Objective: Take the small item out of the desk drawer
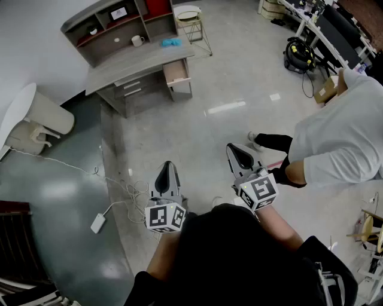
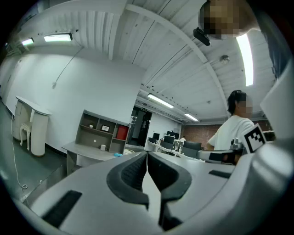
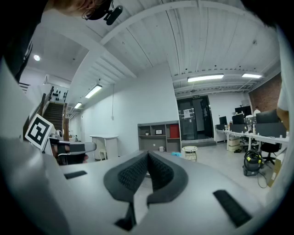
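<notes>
Small item: not visible from here; the open drawer (image 1: 177, 73) at the counter's (image 1: 137, 63) right end hides its inside.
Risk: entering the drawer with clenched tongs may push the item deeper; release them first.
Offset: drawer lies far-left, well apart from both tongs.
Left tongs (image 1: 167, 169): clenched, empty.
Right tongs (image 1: 234, 149): clenched, empty.

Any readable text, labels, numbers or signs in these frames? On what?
No legible text in any view.
Marker cubes on left gripper and right gripper: square patterns only, no letters.
Framed card on desk shelf: too small to read.
Sign above doorway: blurred, unreadable.
</notes>
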A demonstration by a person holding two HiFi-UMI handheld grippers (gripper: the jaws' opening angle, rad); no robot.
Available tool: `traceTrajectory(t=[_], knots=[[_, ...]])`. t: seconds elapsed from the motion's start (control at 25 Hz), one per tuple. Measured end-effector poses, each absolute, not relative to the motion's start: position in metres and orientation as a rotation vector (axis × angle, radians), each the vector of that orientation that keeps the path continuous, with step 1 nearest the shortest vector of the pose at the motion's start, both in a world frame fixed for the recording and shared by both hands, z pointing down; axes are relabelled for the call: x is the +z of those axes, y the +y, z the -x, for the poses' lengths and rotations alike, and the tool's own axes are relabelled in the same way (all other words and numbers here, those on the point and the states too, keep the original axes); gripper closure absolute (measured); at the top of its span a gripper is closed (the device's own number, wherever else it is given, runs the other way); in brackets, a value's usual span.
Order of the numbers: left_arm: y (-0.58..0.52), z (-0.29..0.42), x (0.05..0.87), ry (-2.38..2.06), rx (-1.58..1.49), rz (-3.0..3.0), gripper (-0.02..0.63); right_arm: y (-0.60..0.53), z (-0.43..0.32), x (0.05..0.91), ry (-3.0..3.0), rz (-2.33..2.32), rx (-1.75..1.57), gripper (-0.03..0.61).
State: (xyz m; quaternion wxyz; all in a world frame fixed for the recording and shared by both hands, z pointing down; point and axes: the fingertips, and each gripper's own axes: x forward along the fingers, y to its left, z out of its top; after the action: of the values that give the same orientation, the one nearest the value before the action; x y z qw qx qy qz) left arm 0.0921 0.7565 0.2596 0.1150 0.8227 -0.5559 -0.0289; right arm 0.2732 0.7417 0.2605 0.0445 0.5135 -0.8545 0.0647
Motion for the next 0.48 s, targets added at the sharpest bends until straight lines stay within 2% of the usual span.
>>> traceTrajectory(t=[0.48], knots=[[0.741,-0.136,0.266,-1.661,-0.086,-2.405,0.603,0.727,-0.326,0.278,-2.634,-1.576,0.267,0.580]])
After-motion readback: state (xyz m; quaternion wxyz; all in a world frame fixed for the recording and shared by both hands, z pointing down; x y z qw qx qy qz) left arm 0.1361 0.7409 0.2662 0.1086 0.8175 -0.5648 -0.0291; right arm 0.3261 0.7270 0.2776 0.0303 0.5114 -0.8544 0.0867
